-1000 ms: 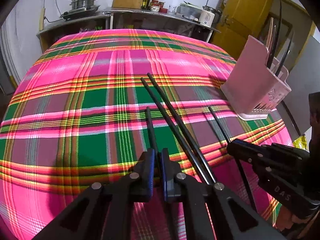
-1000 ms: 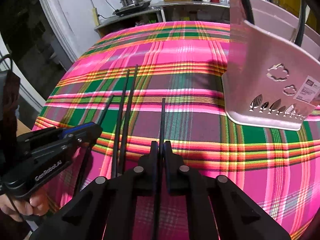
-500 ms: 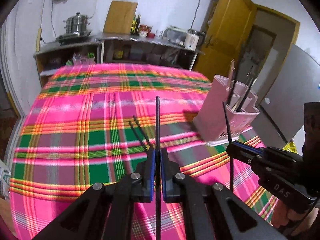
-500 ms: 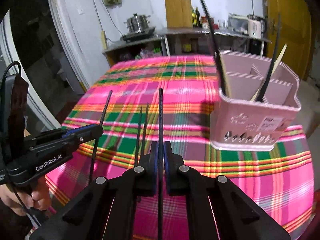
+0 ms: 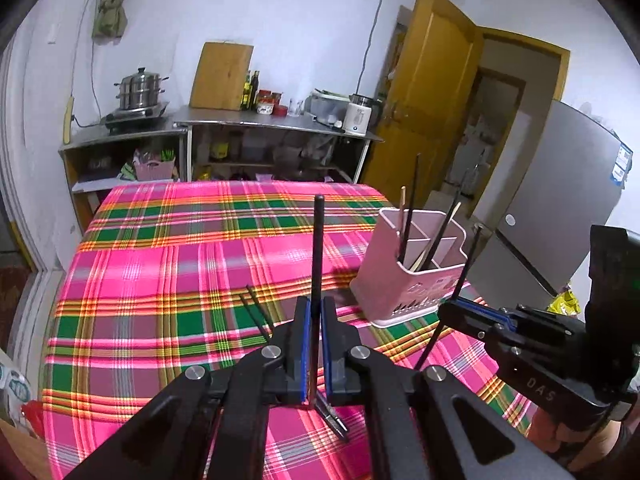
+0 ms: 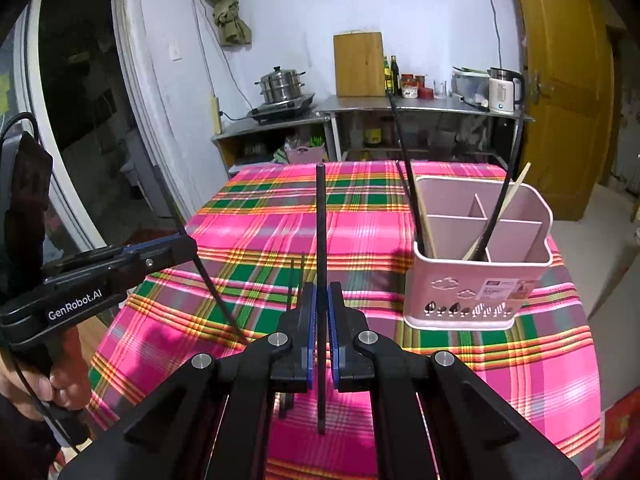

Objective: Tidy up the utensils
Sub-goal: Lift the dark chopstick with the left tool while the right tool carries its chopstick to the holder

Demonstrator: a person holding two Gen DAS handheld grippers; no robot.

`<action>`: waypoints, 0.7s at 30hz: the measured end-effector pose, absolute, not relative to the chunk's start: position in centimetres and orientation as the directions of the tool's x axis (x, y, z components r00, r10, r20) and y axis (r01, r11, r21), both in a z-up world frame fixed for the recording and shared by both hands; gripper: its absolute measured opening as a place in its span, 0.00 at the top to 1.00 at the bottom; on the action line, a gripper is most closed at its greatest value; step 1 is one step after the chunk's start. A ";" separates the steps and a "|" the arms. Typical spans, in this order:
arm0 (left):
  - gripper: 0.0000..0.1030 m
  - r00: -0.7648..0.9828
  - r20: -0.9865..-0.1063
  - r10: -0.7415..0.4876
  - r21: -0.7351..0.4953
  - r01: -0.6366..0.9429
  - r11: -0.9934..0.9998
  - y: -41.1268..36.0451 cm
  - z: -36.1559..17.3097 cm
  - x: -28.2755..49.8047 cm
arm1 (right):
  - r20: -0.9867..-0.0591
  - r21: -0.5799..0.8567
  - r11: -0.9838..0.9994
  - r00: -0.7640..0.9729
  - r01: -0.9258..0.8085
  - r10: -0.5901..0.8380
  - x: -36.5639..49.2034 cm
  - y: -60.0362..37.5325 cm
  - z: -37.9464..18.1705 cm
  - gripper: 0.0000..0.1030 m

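On the table [image 5: 132, 264], under a pink-and-green plaid cloth, I list by size:

1. Holder [image 6: 480, 280], pink, compartmented, standing upright at the cloth's right side. It has black chopsticks and pale wooden sticks leaning in its front compartments.

2. Left gripper [image 5: 315, 320], lifted above the cloth. I have its jaws pressed together on one black chopstick [image 5: 318, 252], which stands upright between the blue pads. In the right wrist view this gripper [image 6: 188, 246] shows at left with a hand [image 6: 36, 380] on its handle.

3. Right gripper [image 6: 321, 312], also above the cloth, beside the holder. I have its jaws pinching a second black chopstick [image 6: 321, 232], upright, its lower end hanging below the pads. In the left wrist view that gripper [image 5: 450, 308] sits just beside the holder's base.

4. Loose pair of black chopsticks [image 5: 256, 312], lying side by side on the cloth between the grippers, partly hidden by the fingers.
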State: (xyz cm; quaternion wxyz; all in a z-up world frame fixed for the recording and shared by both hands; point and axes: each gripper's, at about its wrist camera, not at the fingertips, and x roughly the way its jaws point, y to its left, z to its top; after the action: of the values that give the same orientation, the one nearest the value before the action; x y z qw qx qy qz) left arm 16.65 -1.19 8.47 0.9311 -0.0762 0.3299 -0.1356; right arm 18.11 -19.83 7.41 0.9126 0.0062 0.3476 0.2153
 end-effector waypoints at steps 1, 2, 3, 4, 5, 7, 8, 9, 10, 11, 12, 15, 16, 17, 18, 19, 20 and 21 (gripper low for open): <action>0.96 0.746 -0.591 -0.307 -0.233 0.206 0.950 -1.3 8.7 16.6 | -0.628 0.161 0.908 0.669 -0.388 0.398 18.0 -20.0 7.7 0.95; 0.95 0.745 -0.588 -0.314 -0.237 0.212 0.948 -1.5 8.9 16.6 | -0.625 0.163 0.908 0.671 -0.387 0.398 18.0 -20.2 7.7 0.95; 0.96 0.745 -0.587 -0.317 -0.237 0.216 0.947 -1.6 9.1 16.6 | -0.621 0.165 0.908 0.675 -0.385 0.398 17.9 -20.4 7.9 0.95; 0.95 0.747 -0.584 -0.317 -0.233 0.220 0.947 -1.8 9.4 16.6 | -0.619 0.167 0.908 0.676 -0.383 0.399 17.8 -20.6 8.0 0.95; 0.95 0.748 -0.583 -0.317 -0.230 0.223 0.947 -1.9 9.7 16.6 | -0.616 0.172 0.908 0.678 -0.381 0.401 17.8 -20.8 8.2 0.95; 0.96 0.749 -0.578 -0.324 -0.229 0.233 0.945 -2.2 10.2 16.6 | -0.609 0.180 0.909 0.684 -0.375 0.403 17.7 -21.3 8.4 0.95; 0.96 0.749 -0.576 -0.329 -0.230 0.237 0.944 -2.3 10.4 16.6 | -0.605 0.182 0.910 0.687 -0.372 0.402 17.7 -21.6 8.6 0.95; 0.96 0.747 -0.574 -0.335 -0.233 0.243 0.942 -2.5 10.5 16.7 | -0.602 0.185 0.911 0.690 -0.368 0.402 17.6 -21.9 8.8 0.95; 0.96 0.746 -0.573 -0.339 -0.233 0.248 0.940 -2.7 10.7 16.7 | -0.599 0.189 0.912 0.692 -0.365 0.402 17.7 -22.1 8.8 0.95; 0.96 0.745 -0.573 -0.342 -0.233 0.251 0.939 -2.9 10.7 16.9 | -0.596 0.192 0.913 0.696 -0.360 0.400 17.7 -22.4 9.0 0.95; 0.95 0.742 -0.573 -0.347 -0.234 0.257 0.938 -3.2 10.8 16.9 | -0.595 0.193 0.914 0.698 -0.357 0.398 17.7 -22.6 9.0 0.95; 0.96 0.731 -0.576 -0.367 -0.243 0.275 0.930 -3.8 10.7 17.4 | -0.592 0.194 0.920 0.707 -0.341 0.387 17.6 -23.5 9.2 0.95; 0.95 0.726 -0.577 -0.373 -0.245 0.282 0.928 -4.2 10.7 17.6 | -0.592 0.196 0.922 0.709 -0.334 0.383 17.6 -23.9 9.2 0.95; 0.96 0.722 -0.579 -0.379 -0.247 0.288 0.925 -4.5 10.6 17.8 | -0.593 0.199 0.924 0.711 -0.326 0.378 17.7 -24.3 9.2 0.95; 0.96 0.716 -0.582 -0.385 -0.249 0.294 0.923 -4.9 10.6 18.1 | -0.594 0.200 0.927 0.713 -0.318 0.373 17.7 -24.7 9.2 0.95; 0.96 0.711 -0.584 -0.393 -0.252 0.301 0.920 -5.4 10.6 18.4 | -0.595 0.200 0.930 0.715 -0.309 0.366 17.8 -25.0 9.3 0.95; 0.96 0.707 -0.585 -0.398 -0.255 0.306 0.917 -5.7 10.6 18.6 | -0.595 0.200 0.932 0.718 -0.303 0.361 17.9 -25.3 9.3 0.95; 0.96 0.703 -0.585 -0.404 -0.258 0.311 0.915 -6.1 10.7 18.9 | -0.594 0.201 0.934 0.721 -0.296 0.357 17.9 -25.7 9.4 0.95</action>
State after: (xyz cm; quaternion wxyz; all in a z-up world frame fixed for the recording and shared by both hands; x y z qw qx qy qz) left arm 18.88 -6.07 10.66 0.9201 -0.0700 0.3329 -0.1942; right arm 17.95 -25.65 9.41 0.9266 0.0458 0.3290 0.1761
